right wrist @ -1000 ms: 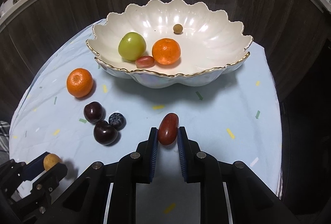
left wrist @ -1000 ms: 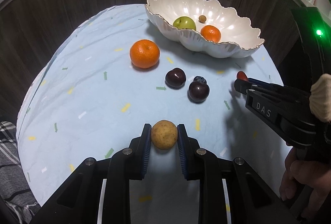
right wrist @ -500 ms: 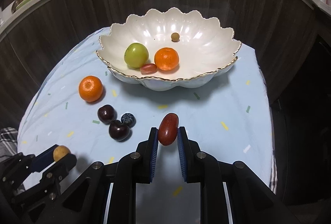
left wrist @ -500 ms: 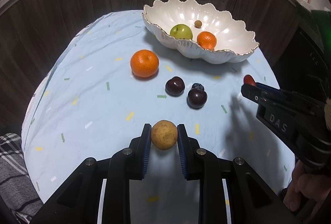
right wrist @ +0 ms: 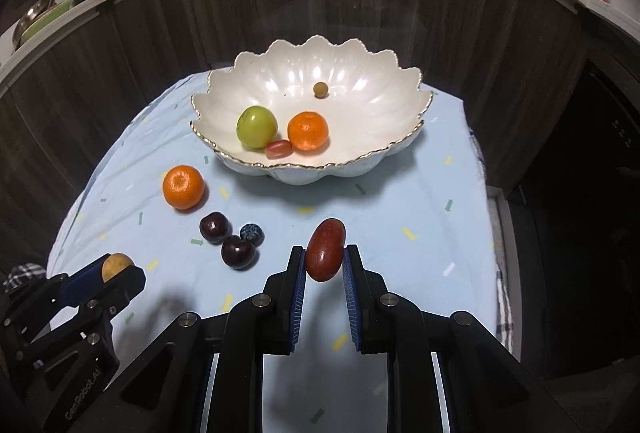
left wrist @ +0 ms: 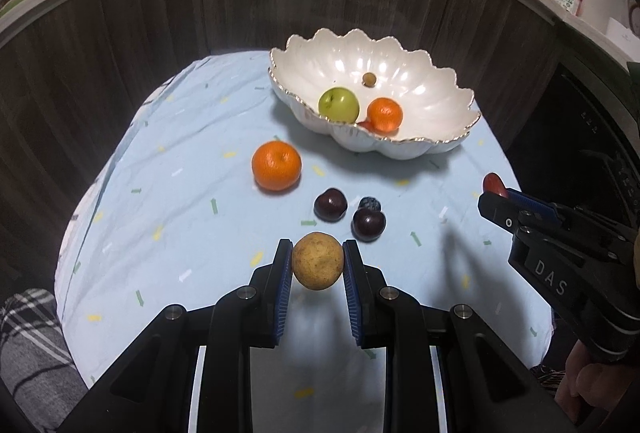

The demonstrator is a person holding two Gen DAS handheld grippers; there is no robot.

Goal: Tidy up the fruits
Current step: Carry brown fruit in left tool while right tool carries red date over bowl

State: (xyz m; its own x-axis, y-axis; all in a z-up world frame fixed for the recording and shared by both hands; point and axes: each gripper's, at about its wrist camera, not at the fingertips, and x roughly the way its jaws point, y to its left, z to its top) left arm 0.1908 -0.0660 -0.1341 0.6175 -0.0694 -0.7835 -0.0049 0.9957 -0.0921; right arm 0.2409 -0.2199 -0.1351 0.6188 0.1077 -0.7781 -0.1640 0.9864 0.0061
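Fruit clutter ahead of both sets of fingers. Left gripper (left wrist: pixel 318 269) pinches a round yellowish fruit (left wrist: pixel 318 261) off the surface (left wrist: pixel 160 253); just beyond its fingers sit two dark cherries (left wrist: pixel 330 205) (left wrist: pixel 368 225) with one blueberry (left wrist: pixel 369 203) touching, and one loose orange (left wrist: pixel 276 165) farther ahead to the left. Right gripper (right wrist: pixel 324 269) pinches an oblong red fruit (right wrist: pixel 325 249), also lifted; path to the scalloped white bowl (right wrist: pixel 360 73) ahead looks open, cherries lie to its left. Bowl holds four: one green fruit (right wrist: pixel 257 126), one small orange (right wrist: pixel 308 131), one reddish grape tomato (right wrist: pixel 279 149), one tiny brown ball (right wrist: pixel 320 89). Shelf clutter behind, too small to tell.
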